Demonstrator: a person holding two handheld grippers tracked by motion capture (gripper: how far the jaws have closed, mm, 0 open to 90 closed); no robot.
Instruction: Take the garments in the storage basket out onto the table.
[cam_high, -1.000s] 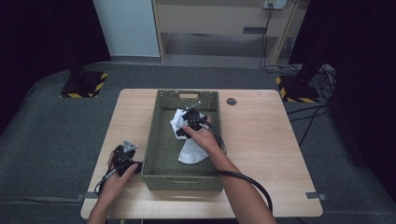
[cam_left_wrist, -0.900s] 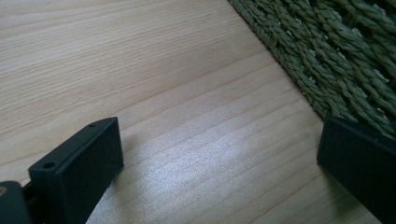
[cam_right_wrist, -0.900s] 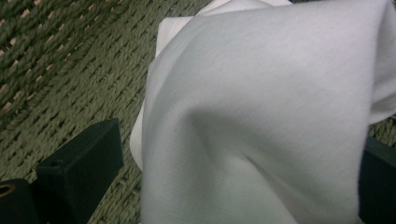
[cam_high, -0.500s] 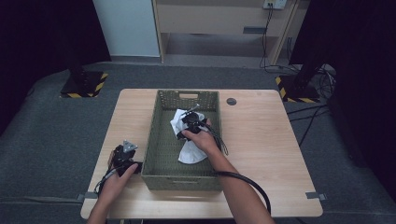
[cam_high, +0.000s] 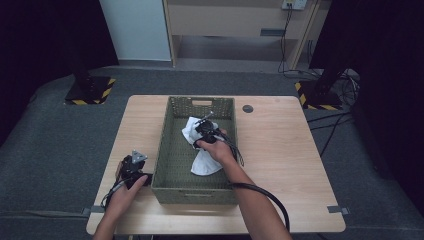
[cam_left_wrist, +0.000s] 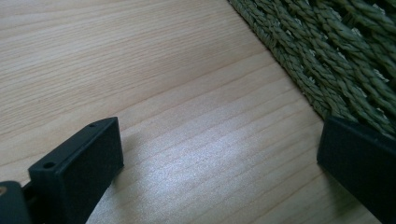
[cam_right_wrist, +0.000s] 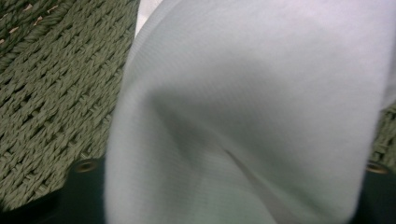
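A white cloth lies crumpled inside a green woven basket in the middle of the wooden table. My right gripper is down in the basket on the cloth's upper part. In the right gripper view the cloth drapes over the space between the jaws, which stand wide apart at the bottom corners. My left gripper rests on the table just left of the basket. It is open with only bare wood between its jaws, and its right jaw touches the basket wall.
The table has bare wood on both sides of the basket. A small dark round disc sits at the back, right of the basket. Cables trail from both grippers toward the near edge.
My right gripper has drifted very slightly left over the cloth. The left gripper has stayed put.
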